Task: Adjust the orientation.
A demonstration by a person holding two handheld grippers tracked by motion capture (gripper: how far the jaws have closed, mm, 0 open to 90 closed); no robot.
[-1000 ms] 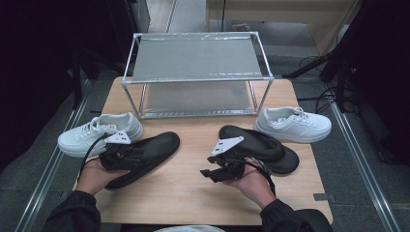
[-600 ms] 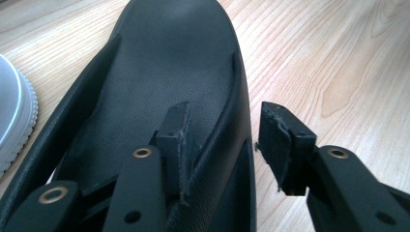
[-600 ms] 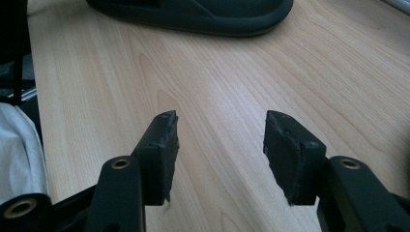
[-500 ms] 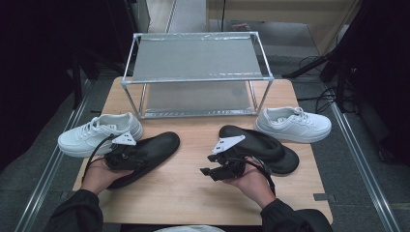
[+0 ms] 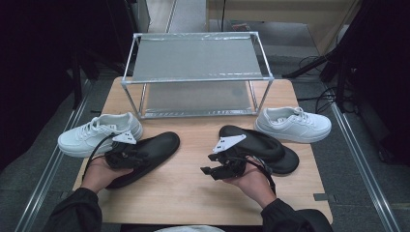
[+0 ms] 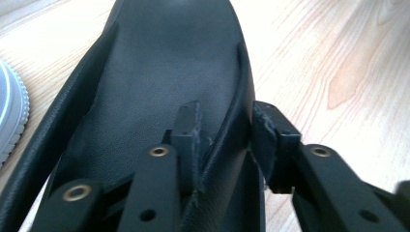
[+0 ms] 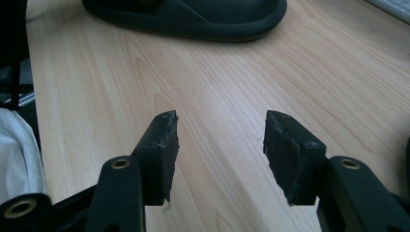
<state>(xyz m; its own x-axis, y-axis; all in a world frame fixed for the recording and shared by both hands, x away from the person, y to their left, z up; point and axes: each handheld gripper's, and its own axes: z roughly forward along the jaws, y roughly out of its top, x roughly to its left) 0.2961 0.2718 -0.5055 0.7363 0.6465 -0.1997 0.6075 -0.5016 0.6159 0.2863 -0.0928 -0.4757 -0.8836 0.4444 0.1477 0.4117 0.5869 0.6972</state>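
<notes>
On the left half of the wooden tabletop (image 5: 193,179), at about eight o'clock from its middle, lies the left black shoe (image 5: 145,155), its long axis running from seven o'clock up to one o'clock, the rounded toe pointing toward one o'clock and the metal rack (image 5: 196,77). The left gripper (image 5: 129,154) sits over the heel end of that shoe; in the left gripper view its jaws stand narrow, one pad inside the shoe on the insole and the other outside, with the side wall of the shoe (image 6: 241,121) pinched between them. Just beside this shoe, at ten o'clock from it, a white sneaker (image 5: 99,134) lies with its toe toward nine o'clock. The right gripper (image 5: 212,170) is held in the person's right hand (image 5: 251,181) at about five o'clock from the tabletop's middle, jaws spread wide over bare wood and holding nothing. The right black shoe (image 5: 258,147) lies just behind that gripper, its long axis from ten o'clock to four o'clock. A second white sneaker (image 5: 292,124) rests at two o'clock, near the rack's right leg.
</notes>
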